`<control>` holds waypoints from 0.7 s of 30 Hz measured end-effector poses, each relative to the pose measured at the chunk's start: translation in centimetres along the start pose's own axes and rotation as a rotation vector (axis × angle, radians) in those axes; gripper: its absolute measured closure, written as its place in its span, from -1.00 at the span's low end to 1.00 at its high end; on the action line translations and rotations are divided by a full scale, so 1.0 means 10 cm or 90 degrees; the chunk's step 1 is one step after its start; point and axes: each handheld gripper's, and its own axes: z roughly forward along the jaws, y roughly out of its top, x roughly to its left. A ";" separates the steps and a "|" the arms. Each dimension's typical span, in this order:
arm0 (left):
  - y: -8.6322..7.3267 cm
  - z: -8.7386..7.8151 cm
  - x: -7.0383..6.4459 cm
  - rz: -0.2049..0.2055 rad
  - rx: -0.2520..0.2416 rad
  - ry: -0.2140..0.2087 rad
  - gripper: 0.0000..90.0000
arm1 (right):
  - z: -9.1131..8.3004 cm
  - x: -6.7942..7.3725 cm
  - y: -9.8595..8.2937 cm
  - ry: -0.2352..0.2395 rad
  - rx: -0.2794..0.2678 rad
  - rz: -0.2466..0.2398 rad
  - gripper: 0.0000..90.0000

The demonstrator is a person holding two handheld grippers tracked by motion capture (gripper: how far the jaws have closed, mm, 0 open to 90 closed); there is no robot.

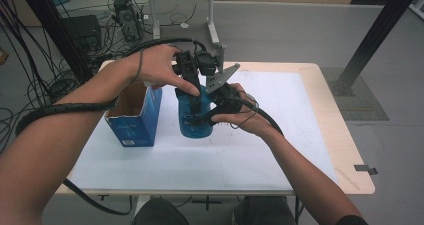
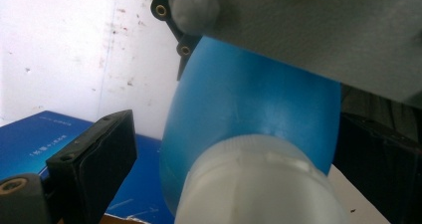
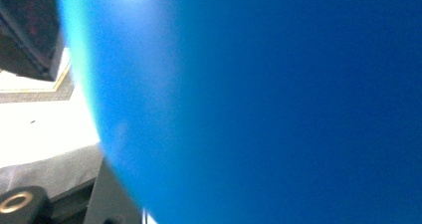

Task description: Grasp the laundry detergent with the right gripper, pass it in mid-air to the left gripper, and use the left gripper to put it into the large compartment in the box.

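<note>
**Two tools meet on a blue bottle**

While the blue bottle (image 1: 194, 119) stands upright near the middle of the white-covered worktop (image 1: 280, 135), both hand-held tools close in on it from above and from the side. The left tool (image 1: 192, 92) comes down over the bottle's top; in the left gripper view its jaws stand apart on either side of the white cap (image 2: 259, 184), one jaw clear of the cap with worktop showing in the gap, so it reads as open rather than clamped. The right tool (image 1: 212, 116) presses in against the bottle's right flank, and in the right gripper view the blue wall (image 3: 259, 104) sits so close to the lens that the jaws are hidden; it appears to be gripping the body, but I cannot tell for certain. Its grey three-cornered plate (image 1: 222, 77) tilts up beside the left tool. Just beside the bottle, on its left, stands an open blue carton (image 1: 135, 117), apart from it by a narrow strip of worktop.
</note>
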 end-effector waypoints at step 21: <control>0.02 -0.01 0.00 0.004 -0.002 0.005 -0.89 | -0.02 -0.01 -0.01 -0.012 0.003 0.004 -0.03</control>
